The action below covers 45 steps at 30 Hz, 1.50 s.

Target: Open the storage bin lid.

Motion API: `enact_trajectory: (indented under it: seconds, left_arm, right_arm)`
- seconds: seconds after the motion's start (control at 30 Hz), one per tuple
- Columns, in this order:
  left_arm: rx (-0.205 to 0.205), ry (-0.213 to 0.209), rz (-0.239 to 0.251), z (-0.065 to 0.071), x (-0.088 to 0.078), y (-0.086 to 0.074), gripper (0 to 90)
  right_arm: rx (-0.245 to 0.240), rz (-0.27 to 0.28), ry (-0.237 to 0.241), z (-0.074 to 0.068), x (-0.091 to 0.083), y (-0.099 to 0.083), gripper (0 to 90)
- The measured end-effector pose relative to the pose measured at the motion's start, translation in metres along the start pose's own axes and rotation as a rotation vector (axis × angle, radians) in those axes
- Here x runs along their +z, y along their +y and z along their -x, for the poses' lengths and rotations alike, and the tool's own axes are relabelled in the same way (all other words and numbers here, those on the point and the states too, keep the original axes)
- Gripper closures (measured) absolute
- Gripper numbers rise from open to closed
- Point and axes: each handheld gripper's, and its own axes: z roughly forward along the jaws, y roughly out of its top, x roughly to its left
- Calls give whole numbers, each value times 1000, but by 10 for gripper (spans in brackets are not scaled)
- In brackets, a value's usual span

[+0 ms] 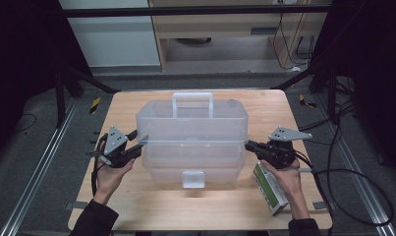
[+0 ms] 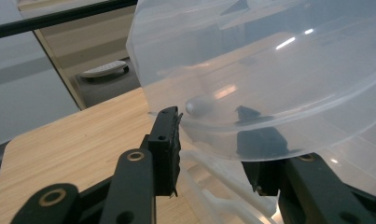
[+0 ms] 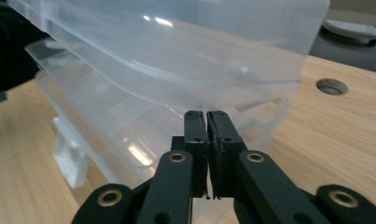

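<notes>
A clear plastic toolbox (image 1: pixel 193 132) with a white handle (image 1: pixel 192 103) and a front latch (image 1: pixel 192 179) stands mid-table. My left gripper (image 1: pixel 139 142) is at the box's left end. In the left gripper view the left gripper (image 2: pixel 211 140) stands open. The lid's (image 2: pixel 269 84) curved rim runs between the jaws, with the far finger (image 2: pixel 265 172) seen through the plastic. My right gripper (image 1: pixel 248 145) is at the box's right end. In the right gripper view the right gripper (image 3: pixel 206 114) is shut, tips right under the lid's rim (image 3: pixel 190 98).
A green and white carton (image 1: pixel 270 189) lies on the wooden table (image 1: pixel 151 201) under the right hand. A round hole (image 3: pixel 331 86) is in the tabletop behind the box. Cables (image 1: pixel 353 172) trail off the table's right side.
</notes>
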Motion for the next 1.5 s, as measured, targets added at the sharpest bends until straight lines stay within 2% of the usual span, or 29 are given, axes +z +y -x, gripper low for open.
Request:
enact_trajectory:
  seconds: [0.17,0.27,0.43,0.53,0.6,0.7,0.9,1.27,1.5]
  left_arm:
    - [-26,-17,18,-3,-3,1,609]
    - [-18,-15,13,-3,-4,2,616]
    - [-16,-10,7,-3,-4,4,620]
    - [-23,-6,6,-2,-3,5,622]
    - [-15,-5,4,-3,-3,6,623]
    - [-20,-6,9,-4,-3,7,624]
    - [-28,-3,9,-5,-2,10,628]
    - [-55,0,22,-10,3,16,641]
    - [-55,5,21,-13,5,20,648]
  right_arm:
    - [-17,-65,-52,-1,8,-4,784]
    - [-25,-113,-79,-3,15,-7,735]
    - [-35,-145,-110,-3,18,-10,689]
    - [-25,-159,-112,-4,20,-12,677]
    - [-1,-164,-106,-3,21,-15,677]
    - [6,-174,-113,-1,22,-18,679]
    - [20,-197,-89,-1,26,-20,683]
    - [49,-203,-63,-2,30,-21,744]
    - [64,-201,-62,-2,31,-22,746]
